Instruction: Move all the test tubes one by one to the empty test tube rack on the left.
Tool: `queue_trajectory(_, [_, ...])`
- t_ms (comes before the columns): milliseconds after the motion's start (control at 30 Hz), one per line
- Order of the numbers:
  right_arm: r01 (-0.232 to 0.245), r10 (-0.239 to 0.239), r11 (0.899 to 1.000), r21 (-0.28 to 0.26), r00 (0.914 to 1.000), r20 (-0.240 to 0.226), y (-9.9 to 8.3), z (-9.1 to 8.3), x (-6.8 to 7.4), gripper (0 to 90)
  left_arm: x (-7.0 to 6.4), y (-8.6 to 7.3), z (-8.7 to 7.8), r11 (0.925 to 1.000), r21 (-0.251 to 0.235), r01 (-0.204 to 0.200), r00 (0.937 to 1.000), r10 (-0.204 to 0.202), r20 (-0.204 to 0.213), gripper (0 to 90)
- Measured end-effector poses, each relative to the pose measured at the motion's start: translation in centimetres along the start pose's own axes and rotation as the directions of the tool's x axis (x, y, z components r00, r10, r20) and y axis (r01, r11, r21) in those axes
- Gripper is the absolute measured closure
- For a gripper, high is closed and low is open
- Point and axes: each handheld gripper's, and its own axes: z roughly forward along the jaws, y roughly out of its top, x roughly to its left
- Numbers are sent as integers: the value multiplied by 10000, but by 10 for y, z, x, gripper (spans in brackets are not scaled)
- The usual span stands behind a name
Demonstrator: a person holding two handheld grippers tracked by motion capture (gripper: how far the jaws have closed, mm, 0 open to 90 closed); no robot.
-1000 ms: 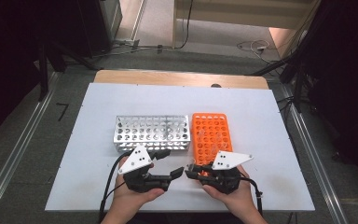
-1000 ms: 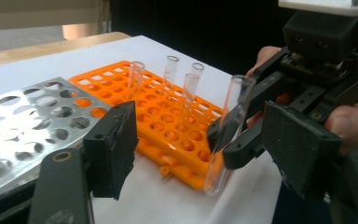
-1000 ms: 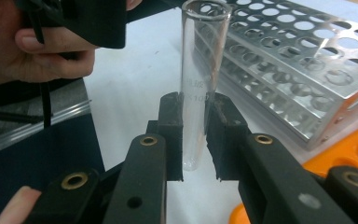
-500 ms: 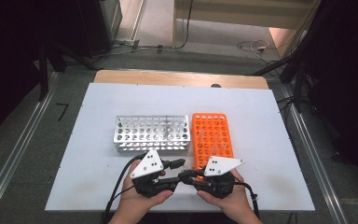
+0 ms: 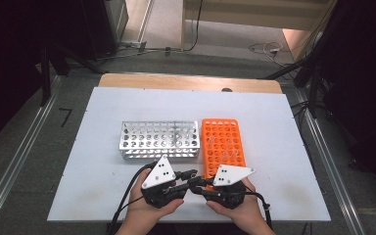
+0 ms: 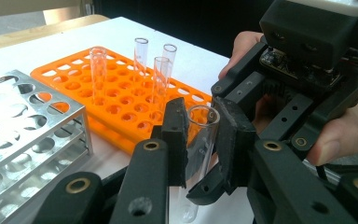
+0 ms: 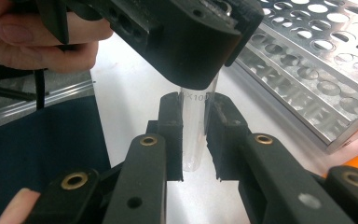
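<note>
- Orange rack: right of frame centre in the high view; three clear tubes stand upright in its far holes, other holes empty.
- Metal rack: just left of the orange rack; no tubes seen in it.
- Test tube: lower centre, near the orange rack's near end, gripped from both sides.
- Left gripper: clenched on the tube's upper part, below the rim.
- Right gripper: clamped lower on the tube.
- Table: bare white surface around the racks; its front edge lies close below both hands.
- Hidden: the tube's top is covered by the left gripper in the right gripper view; the tube is too small to pick out from above.
</note>
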Motion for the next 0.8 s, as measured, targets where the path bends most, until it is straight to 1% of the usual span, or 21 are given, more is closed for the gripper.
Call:
queue_trajectory(133, [-42, 42, 10000, -39, 10000, -12, -1, 0, 0, 742, 1, 0, 0, 10000, -22, 27, 10000, -27, -31, 752])
queue_trajectory(233, [-23, 24, 9999, -126, 10000, 82, -1, 0, 0, 725, 2, 2, -1, 10000, -28, 58, 10000, -58, -35, 755])
queue_trajectory(300, [-52, 58, 9997, -243, 9997, 235, -1, -1, -1, 616, 3, 3, -2, 9998, -97, 177, 9998, -177, 36, 756])
queue_trajectory(333, [-96, 103, 9996, -275, 9996, 278, -2, -1, -2, 584, 4, 4, -3, 9996, -159, 229, 9997, -229, 10, 756])
queue_trajectory(400, [-133, 142, 9992, -378, 9996, 231, -2, -4, -3, 529, 5, 5, -4, 9995, -227, 226, 9997, -226, -20, 756])
queue_trajectory(433, [-154, 162, 9989, -451, 9997, 176, -2, -7, -4, 499, 6, 7, -5, 9996, -222, 162, 9998, -164, -70, 757])
queue_trajectory(467, [-187, 195, 9984, -541, 9997, 129, -2, -9, -5, 456, 7, 8, -5, 9995, -264, 184, 9998, -187, -89, 757])
queue_trajectory(567, [-274, 298, 9966, -780, 9991, 294, -2, -18, -8, 295, 11, 12, -8, 9991, -347, 223, 9995, -231, -223, 757])
queue_trajectory(633, [-298, 343, 9956, -894, 9982, 497, -4, -24, -10, 186, 14, 14, -10, 9990, -380, 234, 9994, -244, -255, 757])
queue_trajectory(667, [-380, 429, 9946, -966, 9979, 495, -5, -27, -12, 145, 15, 15, -11, 9988, -413, 256, 9993, -268, -275, 757])
queue_trajectory(700, [-496, 554, 9932, -1049, 9970, 534, -7, -31, -14, 126, 16, 16, -12, 9988, -431, 252, 9991, -266, -319, 757])
queue_trajectory(733, [-517, 591, 9919, -1159, 9964, 614, -8, -34, -16, 86, 18, 17, -12, 9985, -465, 287, 9989, -304, -355, 757])
queue_trajectory(767, [-554, 631, 9908, -1235, 9963, 590, -9, -37, -18, 57, 19, 19, -12, 9987, -444, 255, 9988, -273, -401, 757])
queue_trajectory(800, [-608, 687, 9896, -1301, 9960, 571, -10, -41, -20, 55, 21, 20, -12, 9990, -389, 198, 9987, -217, -470, 757])
